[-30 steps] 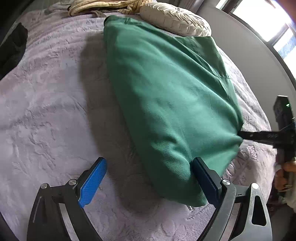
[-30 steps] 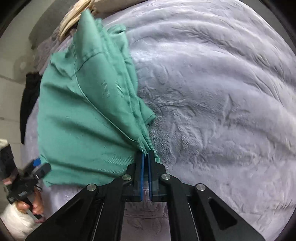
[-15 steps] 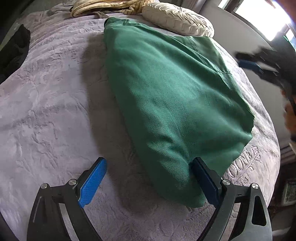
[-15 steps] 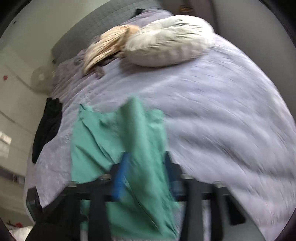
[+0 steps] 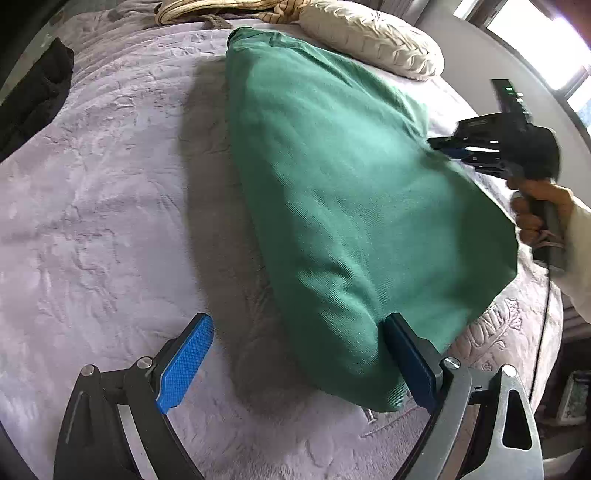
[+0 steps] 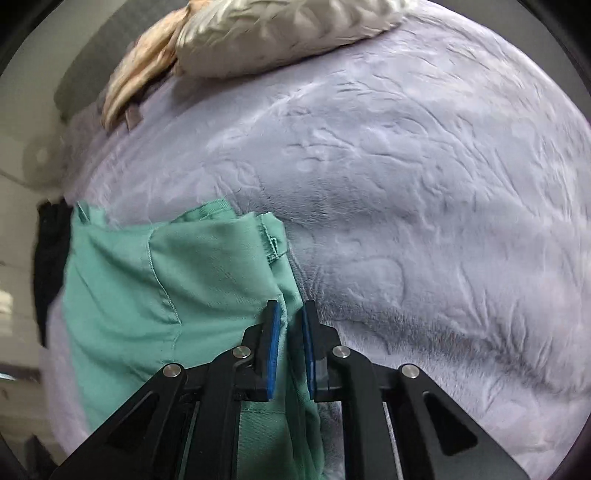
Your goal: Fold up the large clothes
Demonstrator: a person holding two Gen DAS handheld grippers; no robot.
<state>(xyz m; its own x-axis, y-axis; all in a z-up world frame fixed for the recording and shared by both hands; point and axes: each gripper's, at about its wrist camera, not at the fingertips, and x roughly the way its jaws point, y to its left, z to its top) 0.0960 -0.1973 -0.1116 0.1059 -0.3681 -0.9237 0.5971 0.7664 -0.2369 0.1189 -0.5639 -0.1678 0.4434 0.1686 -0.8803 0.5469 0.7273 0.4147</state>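
A large green garment (image 5: 343,192) lies folded lengthwise on the lilac bedspread (image 5: 110,206). My left gripper (image 5: 295,354) is open wide at its near end, its right finger against the cloth's edge, holding nothing. My right gripper (image 6: 288,332) has its jaws a little apart astride the garment's (image 6: 166,280) right edge fold, with cloth between the pads. In the left wrist view the right gripper (image 5: 458,146) is at the garment's right side, held by a hand (image 5: 535,210).
A cream pillow (image 5: 373,40) and a beige cloth (image 5: 207,7) lie at the head of the bed. A black garment (image 5: 33,96) lies at the far left. The bed's right edge (image 5: 532,325) drops off beside a grey wall.
My right gripper let go of the garment's corner, swung up and away, then came back down on the right edge further up with jaws apart. The left gripper stayed put.
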